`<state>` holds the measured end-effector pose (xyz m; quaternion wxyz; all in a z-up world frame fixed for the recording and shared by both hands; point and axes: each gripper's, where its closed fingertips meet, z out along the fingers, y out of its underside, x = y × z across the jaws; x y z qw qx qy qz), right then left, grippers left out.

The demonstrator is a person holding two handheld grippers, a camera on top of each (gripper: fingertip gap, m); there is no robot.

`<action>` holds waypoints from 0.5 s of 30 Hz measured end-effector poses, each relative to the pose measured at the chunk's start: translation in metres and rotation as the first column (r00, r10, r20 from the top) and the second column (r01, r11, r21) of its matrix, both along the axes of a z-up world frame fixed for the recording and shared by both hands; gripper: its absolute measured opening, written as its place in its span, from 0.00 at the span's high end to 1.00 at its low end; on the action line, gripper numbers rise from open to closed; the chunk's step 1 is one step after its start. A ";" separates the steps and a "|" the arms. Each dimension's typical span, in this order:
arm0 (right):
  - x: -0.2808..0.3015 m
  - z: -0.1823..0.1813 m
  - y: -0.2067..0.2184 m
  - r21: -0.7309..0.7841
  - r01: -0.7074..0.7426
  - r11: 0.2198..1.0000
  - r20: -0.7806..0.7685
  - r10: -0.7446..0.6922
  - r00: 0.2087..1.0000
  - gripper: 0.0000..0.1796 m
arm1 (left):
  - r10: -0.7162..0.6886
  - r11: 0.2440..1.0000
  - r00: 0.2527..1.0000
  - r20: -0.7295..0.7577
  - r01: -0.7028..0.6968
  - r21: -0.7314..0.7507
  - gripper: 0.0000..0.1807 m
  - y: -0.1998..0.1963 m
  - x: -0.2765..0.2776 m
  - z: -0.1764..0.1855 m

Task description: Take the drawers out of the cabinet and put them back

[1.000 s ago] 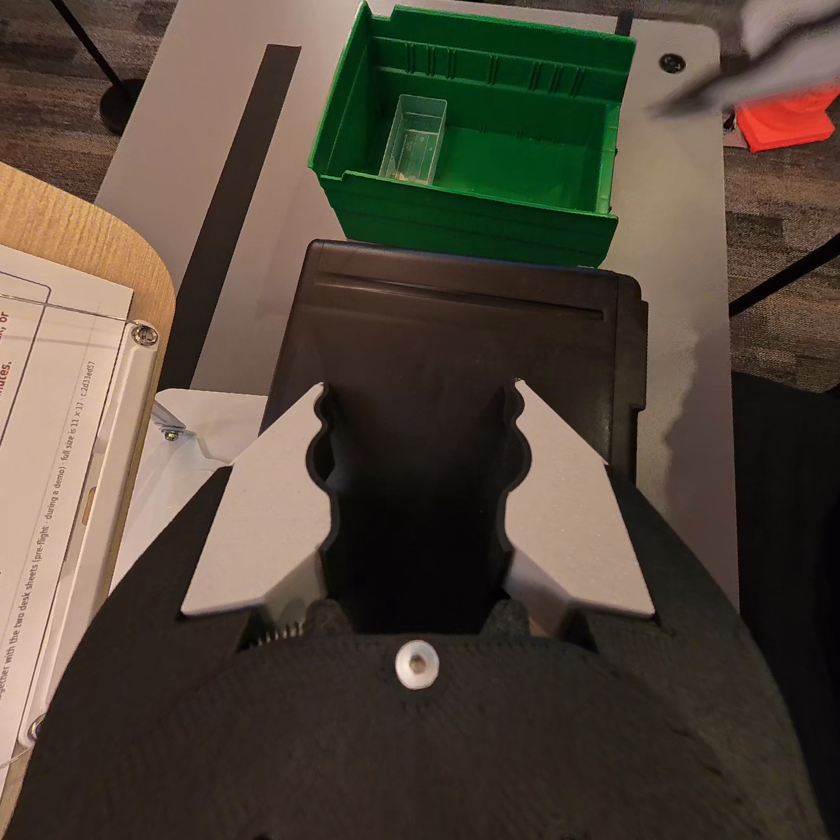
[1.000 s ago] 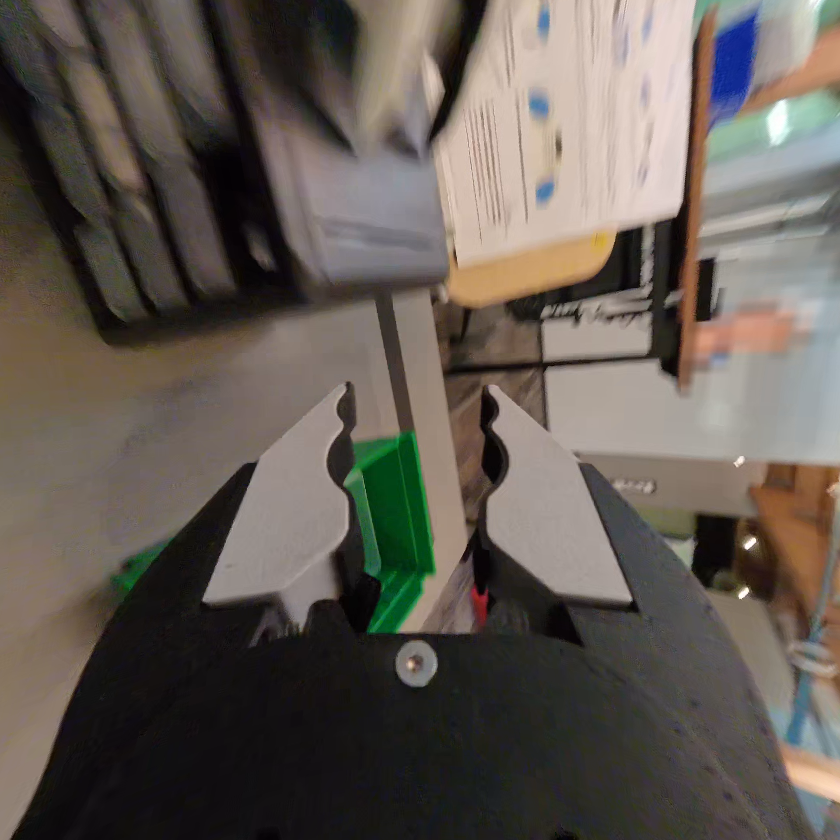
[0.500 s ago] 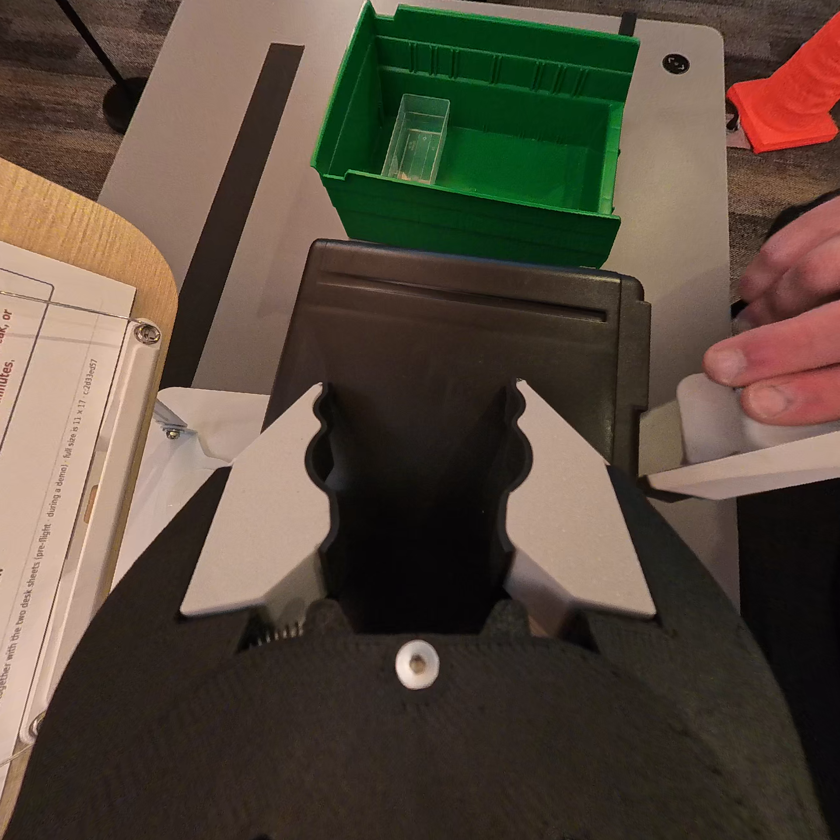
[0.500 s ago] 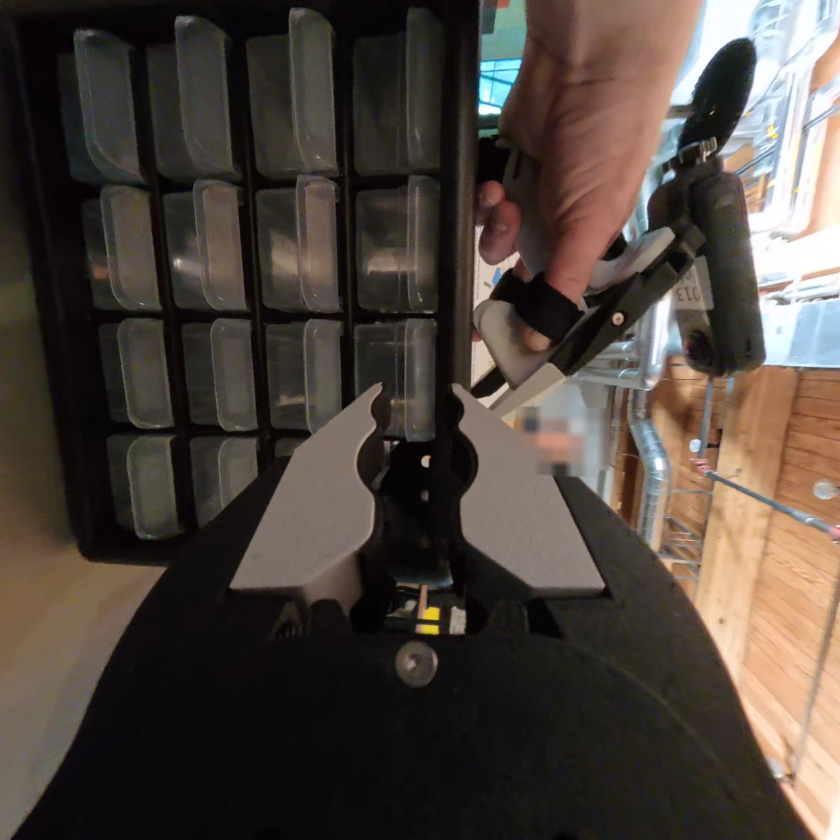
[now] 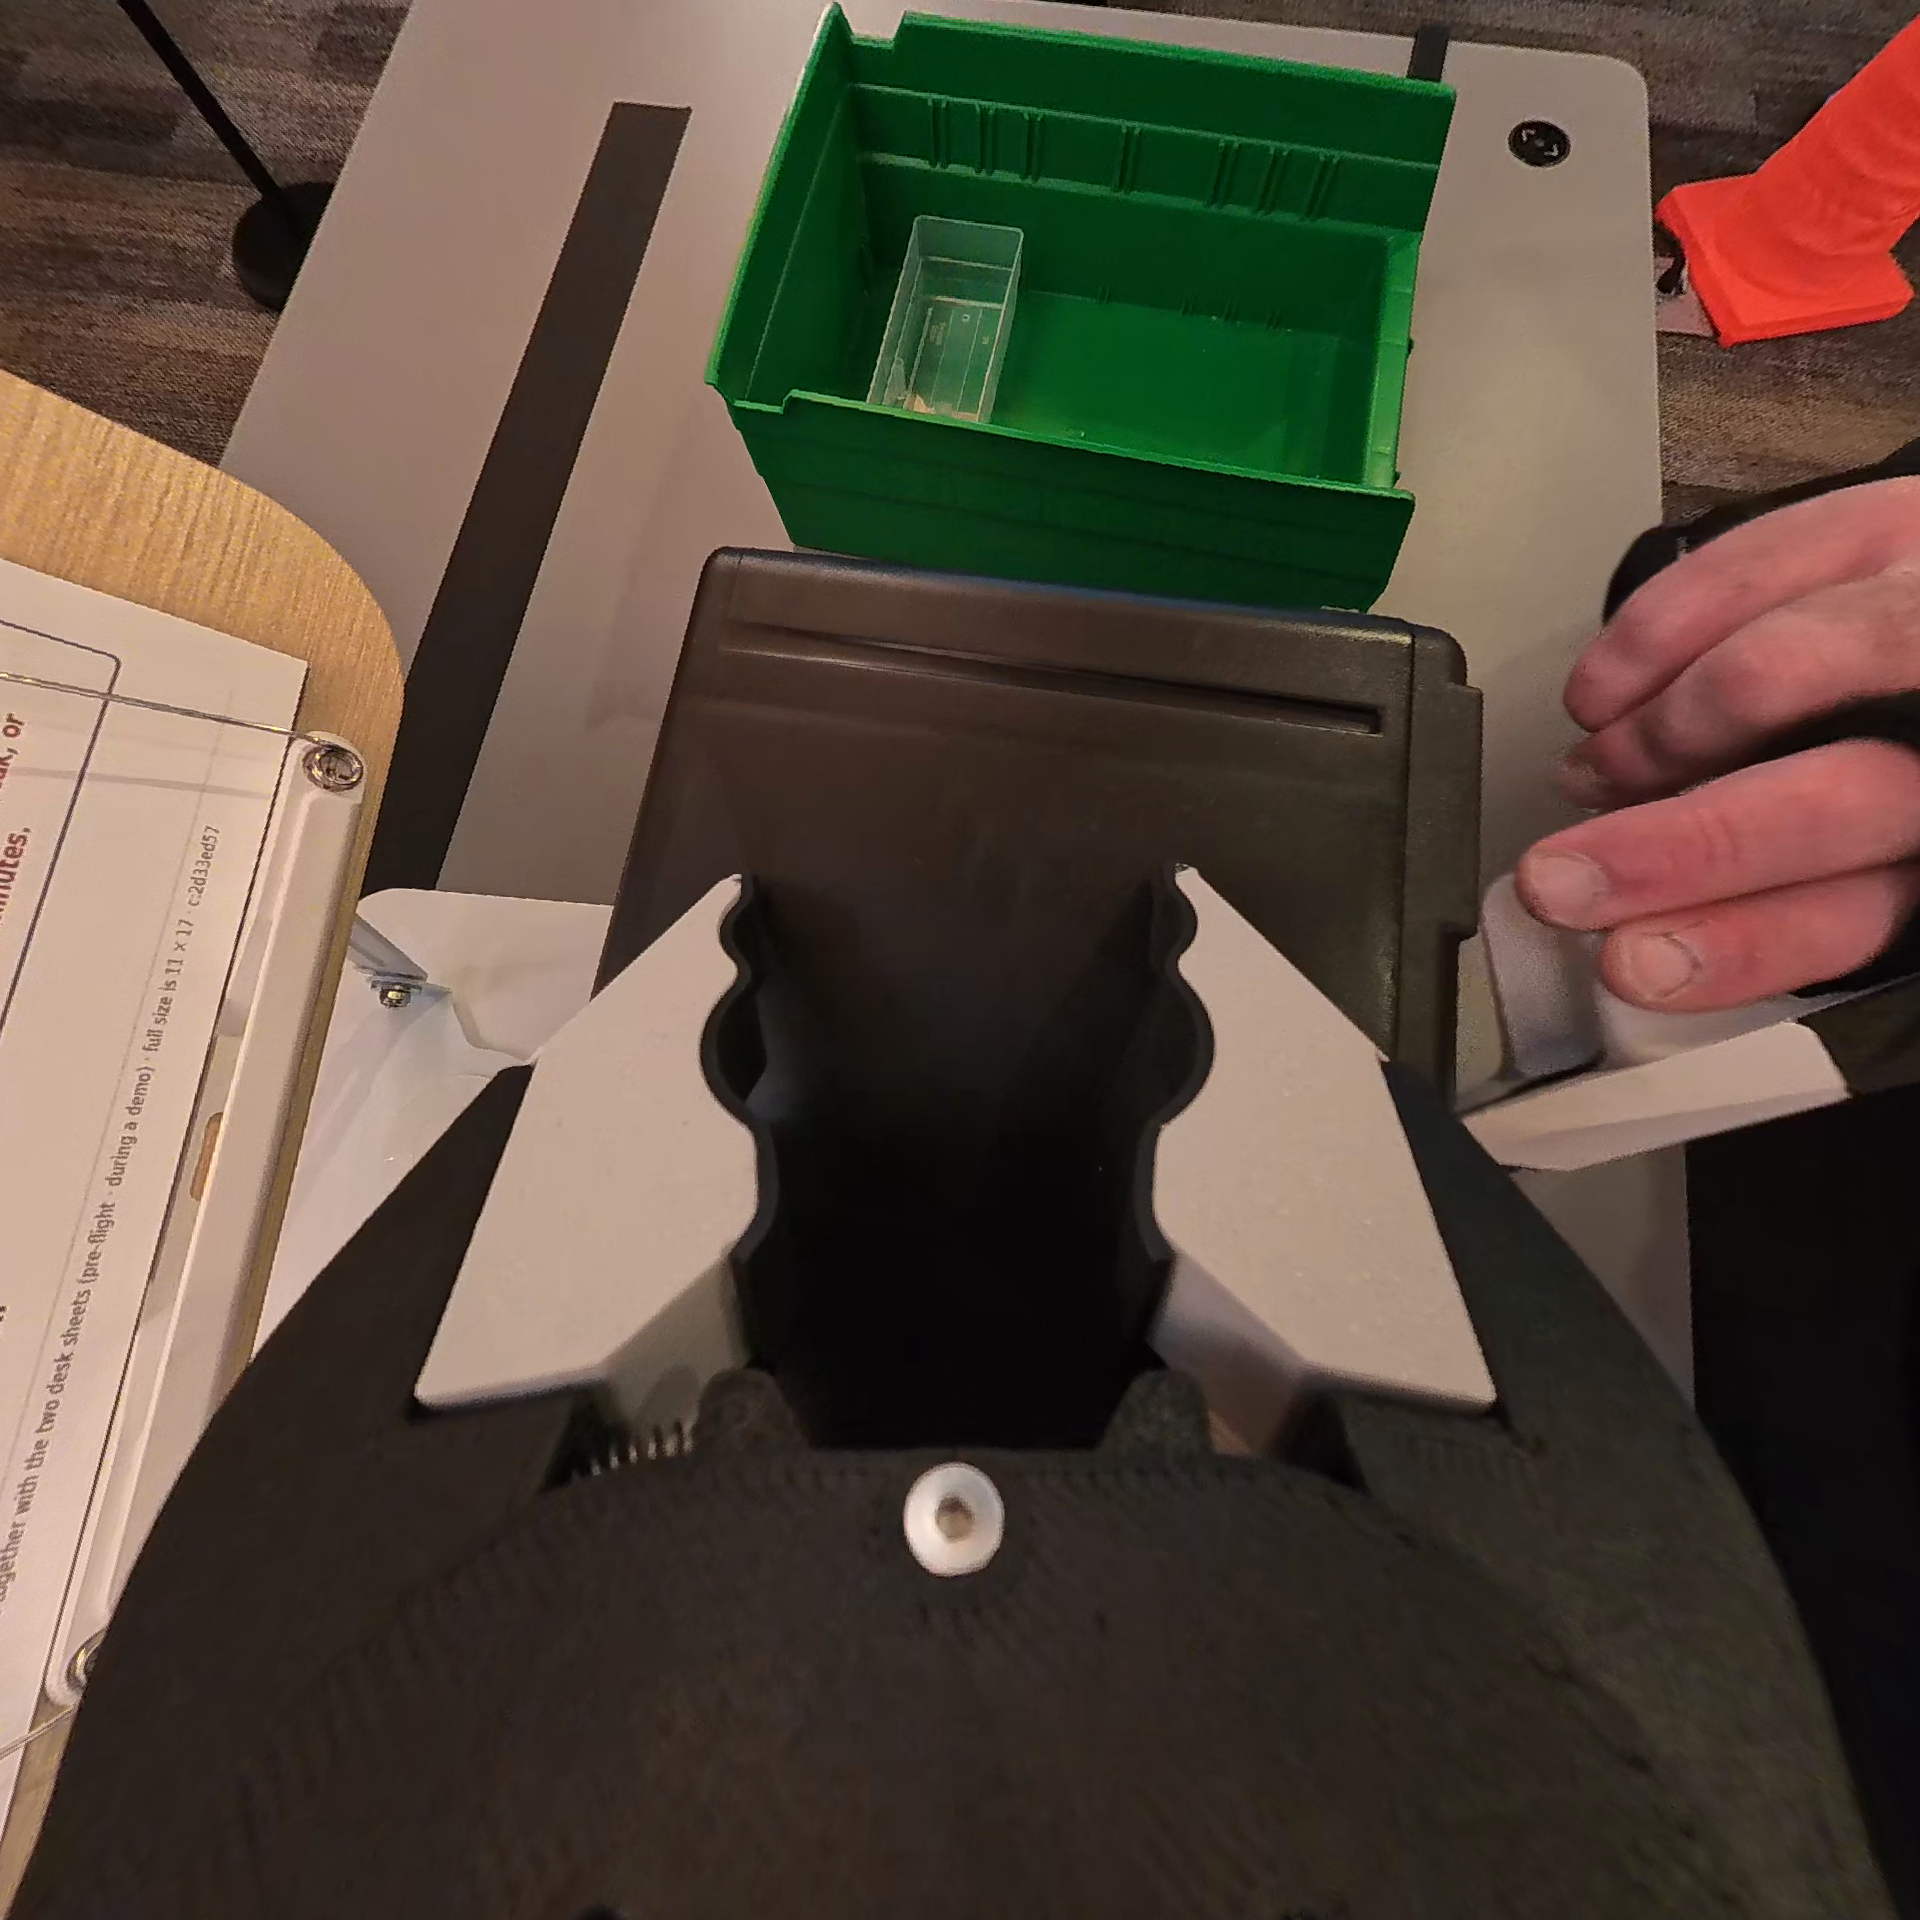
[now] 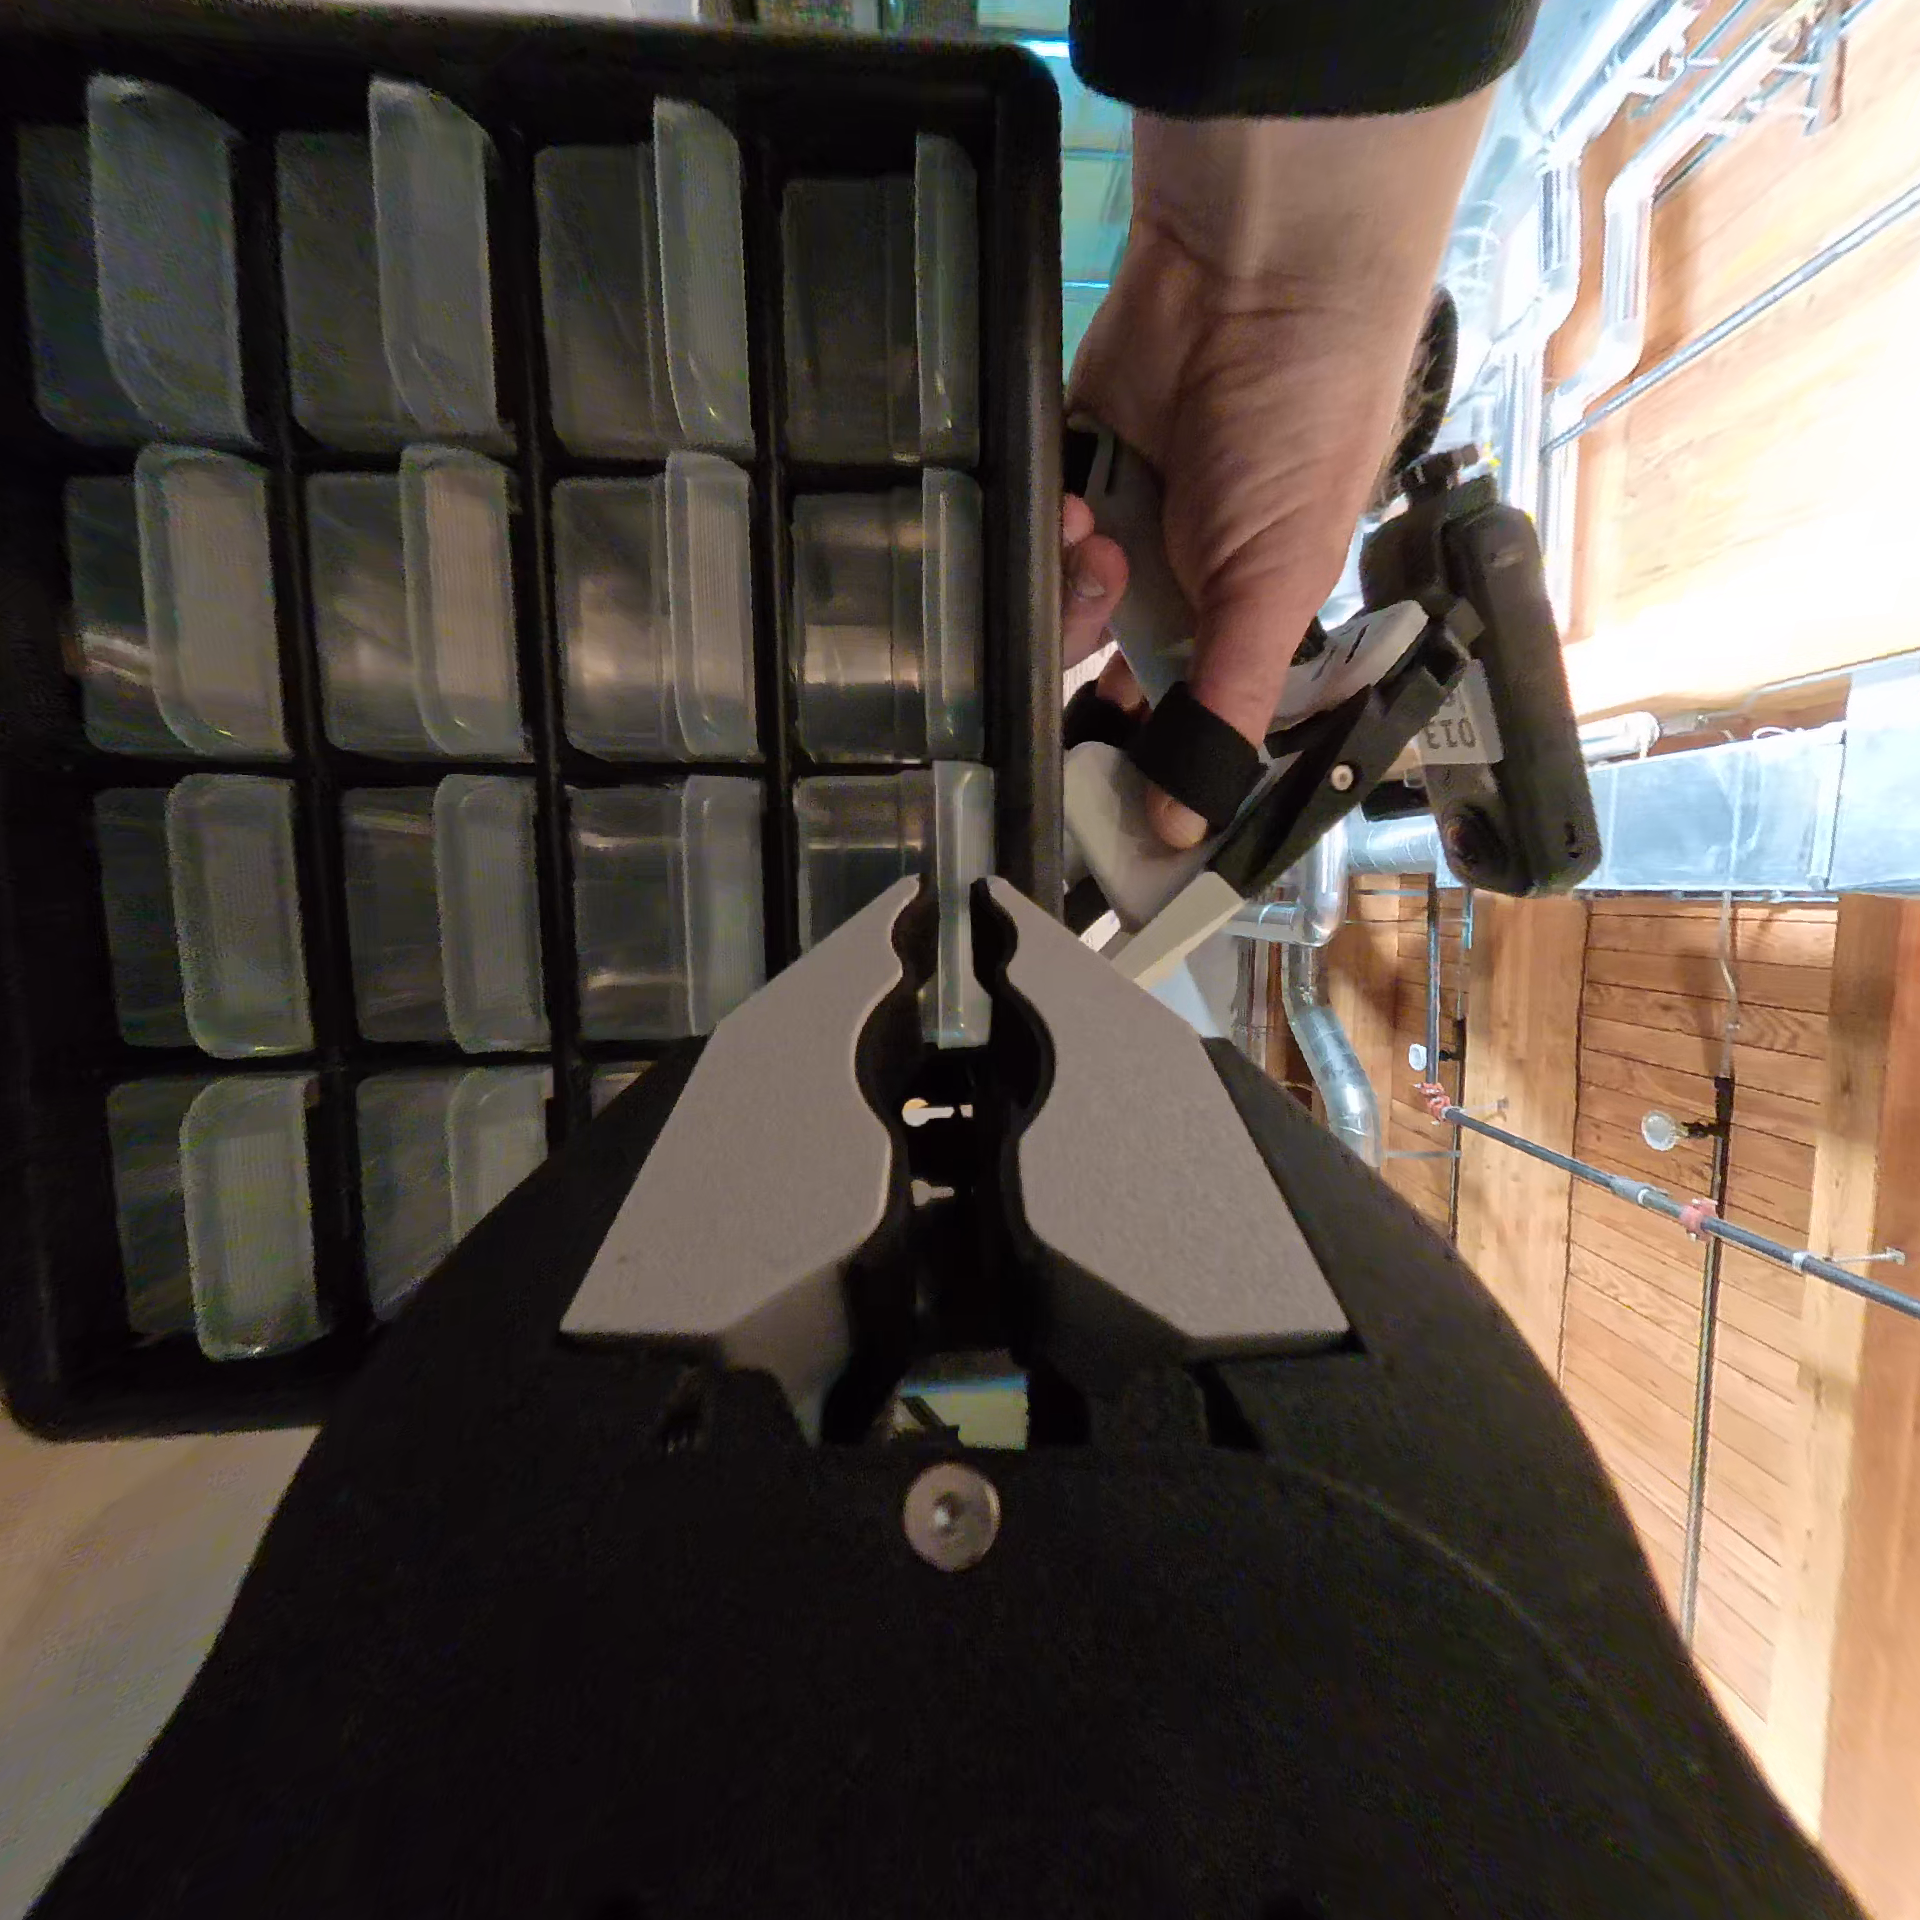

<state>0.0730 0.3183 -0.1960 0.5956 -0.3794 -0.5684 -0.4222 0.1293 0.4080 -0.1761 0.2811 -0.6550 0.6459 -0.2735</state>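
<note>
The right gripper (image 6: pixel 951 904) pinches a clear drawer's (image 6: pixel 883 904) thin, slippery-looking handle lip — light, probably brittle plastic — left gripper (image 5: pixel 956 1049) fingers spread over the cabinet (image 5: pixel 1049 769).

A lab or workshop: exposed ducts (image 6: pixel 1320 1039), wood-panelled wall (image 6: pixel 1662 1039), grey worktable (image 5: pixel 436 343), orange cone (image 5: pixel 1808 239).

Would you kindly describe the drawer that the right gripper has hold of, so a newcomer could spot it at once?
Find the black cabinet of clear plastic drawers in the right wrist view, which is turned sideways. Follow its rightmost line of drawers, along the edge by the person's hand, downward. The clear drawer is third down, and only its handle sits pinched in the right gripper.
</note>
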 end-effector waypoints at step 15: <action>-0.002 -0.001 -0.075 -0.211 -0.099 0.972 -0.056 0.089 0.994 0.80 | -0.002 1.000 1.000 0.000 0.002 -0.002 0.59 0.000 0.000 0.000</action>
